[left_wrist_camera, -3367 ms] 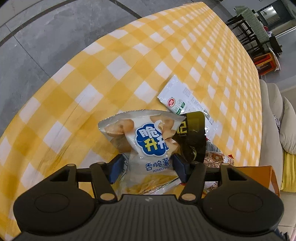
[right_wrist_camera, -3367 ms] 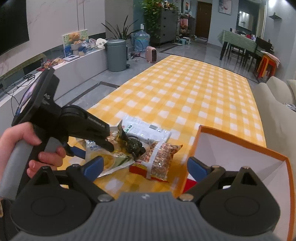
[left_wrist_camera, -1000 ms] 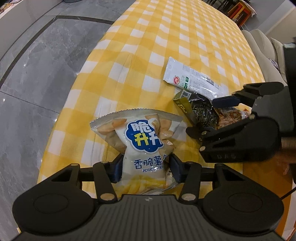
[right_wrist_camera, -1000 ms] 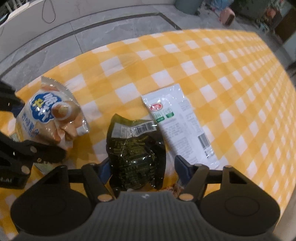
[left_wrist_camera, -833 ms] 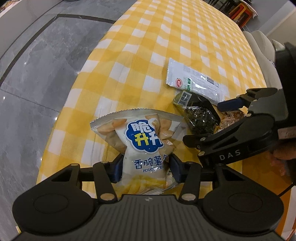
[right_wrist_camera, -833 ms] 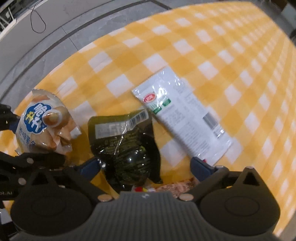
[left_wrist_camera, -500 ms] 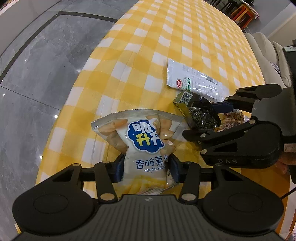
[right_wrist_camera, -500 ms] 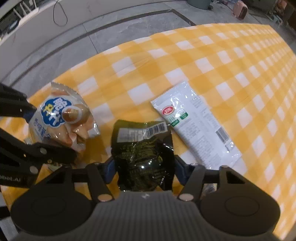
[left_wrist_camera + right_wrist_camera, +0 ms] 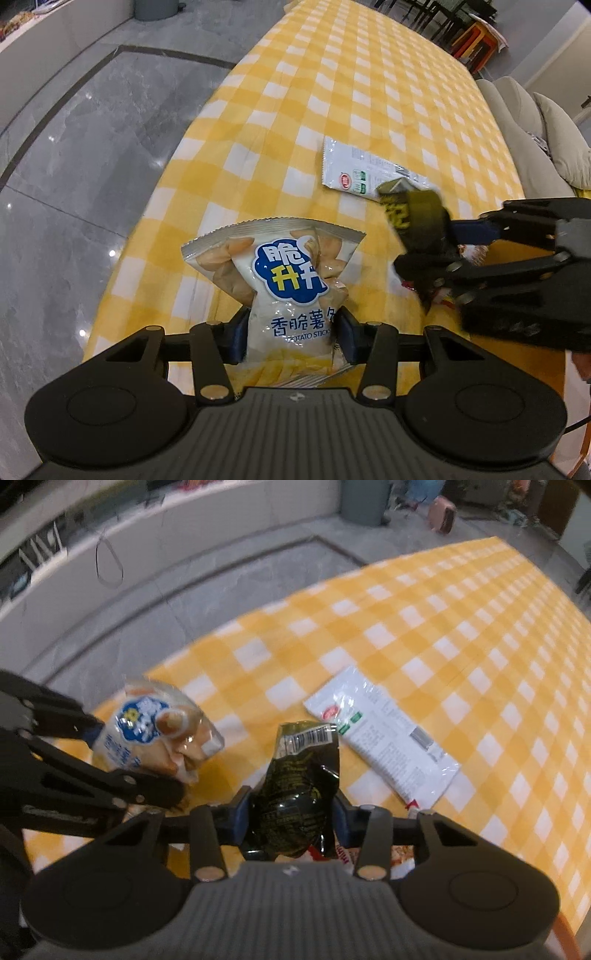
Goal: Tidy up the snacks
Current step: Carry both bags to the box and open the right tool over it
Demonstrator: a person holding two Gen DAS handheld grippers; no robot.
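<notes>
A white potato-stick bag [image 9: 284,266] with a blue logo stands between the pads of my left gripper [image 9: 291,332], which is shut on its lower half. In the right wrist view that bag [image 9: 159,731] sits at the left in the left gripper [image 9: 136,764]. My right gripper [image 9: 291,812] is shut on a dark green packet [image 9: 299,775] and holds it off the cloth. From the left wrist view, the right gripper [image 9: 424,251] and its packet [image 9: 413,218] hang to the right of the bag. A long white packet [image 9: 384,742] lies flat behind them.
A yellow checked tablecloth [image 9: 332,92] covers the table, whose left edge drops to grey floor [image 9: 92,166]. A red and brown snack packet [image 9: 369,853] lies under the right gripper. An orange box wall [image 9: 517,354] stands at the right, a sofa [image 9: 535,129] beyond it.
The right gripper closed on the dark green packet and lifted it off the cloth. The left gripper kept its hold on the potato-stick bag and barely moved.
</notes>
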